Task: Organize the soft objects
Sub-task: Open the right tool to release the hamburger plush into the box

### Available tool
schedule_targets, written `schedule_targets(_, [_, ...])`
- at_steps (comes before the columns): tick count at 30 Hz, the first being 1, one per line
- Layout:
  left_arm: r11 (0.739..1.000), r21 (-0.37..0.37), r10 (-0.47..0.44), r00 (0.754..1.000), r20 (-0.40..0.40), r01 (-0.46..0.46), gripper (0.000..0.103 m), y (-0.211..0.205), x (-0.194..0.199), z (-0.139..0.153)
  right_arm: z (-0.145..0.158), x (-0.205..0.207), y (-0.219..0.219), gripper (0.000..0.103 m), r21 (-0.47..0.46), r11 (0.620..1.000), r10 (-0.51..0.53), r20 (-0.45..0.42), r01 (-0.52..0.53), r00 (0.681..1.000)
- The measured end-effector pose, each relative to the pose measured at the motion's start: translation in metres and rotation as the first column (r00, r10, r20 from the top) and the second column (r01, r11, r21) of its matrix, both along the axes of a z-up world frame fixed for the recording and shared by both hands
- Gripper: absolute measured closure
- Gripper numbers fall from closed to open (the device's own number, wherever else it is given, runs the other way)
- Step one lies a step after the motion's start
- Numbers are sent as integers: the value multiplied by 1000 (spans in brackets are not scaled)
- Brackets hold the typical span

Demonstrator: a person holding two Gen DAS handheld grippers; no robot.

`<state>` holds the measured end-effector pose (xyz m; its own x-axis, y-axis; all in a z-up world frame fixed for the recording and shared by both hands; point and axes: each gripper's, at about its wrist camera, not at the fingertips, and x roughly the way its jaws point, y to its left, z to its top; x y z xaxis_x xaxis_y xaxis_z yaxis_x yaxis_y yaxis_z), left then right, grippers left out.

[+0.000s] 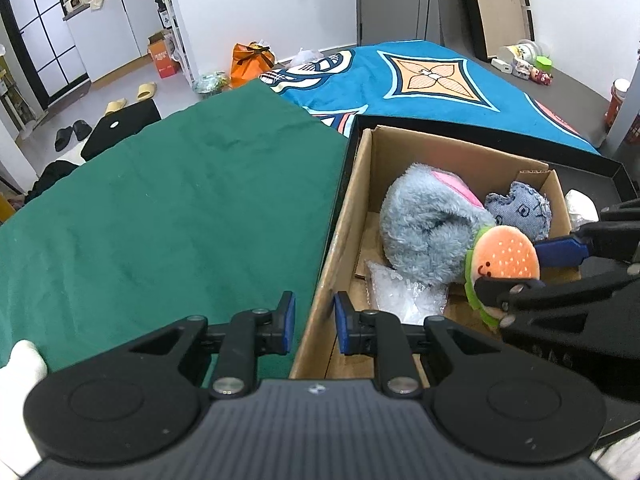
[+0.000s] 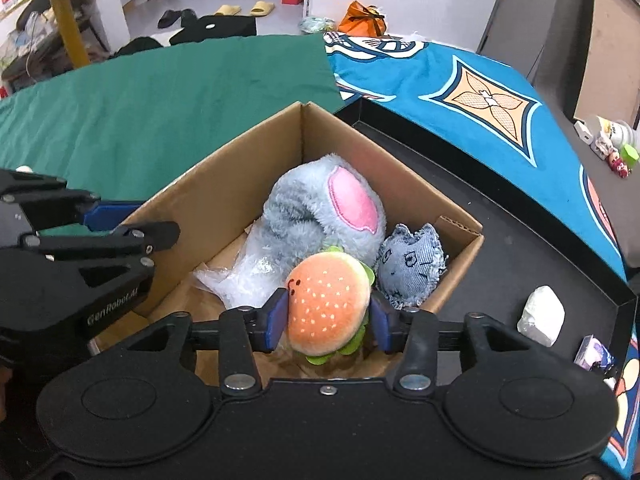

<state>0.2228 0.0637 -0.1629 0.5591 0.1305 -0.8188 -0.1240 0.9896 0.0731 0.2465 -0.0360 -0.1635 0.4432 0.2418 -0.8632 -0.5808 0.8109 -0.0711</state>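
An open cardboard box holds a grey-blue plush with a pink patch, a small denim plush and a clear plastic bag. My right gripper is shut on a burger plush and holds it over the box's near end. My left gripper is open and empty, straddling the box's left wall.
The box sits in a black tray on a table with a green cloth and a blue patterned cloth. A white lump and a small packet lie in the tray. Small figurines stand far right.
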Motion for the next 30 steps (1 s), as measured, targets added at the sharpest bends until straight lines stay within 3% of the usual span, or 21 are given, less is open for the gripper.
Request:
schedule_targets(8, [1000, -14, 0, 1000, 1, 0, 83, 1, 0, -1, 6, -2, -3, 52, 20, 1000, -5, -22, 6, 1000])
schedule_targets(20, [1000, 3, 3, 1000, 6, -3, 83, -1, -2, 2, 32, -11, -19, 52, 87, 996, -10, 3, 10, 1000])
schedule_targets(30, [999, 51, -2, 1000, 22, 1, 83, -8, -7, 7, 44, -15, -46, 52, 146, 988, -54, 21, 51, 998])
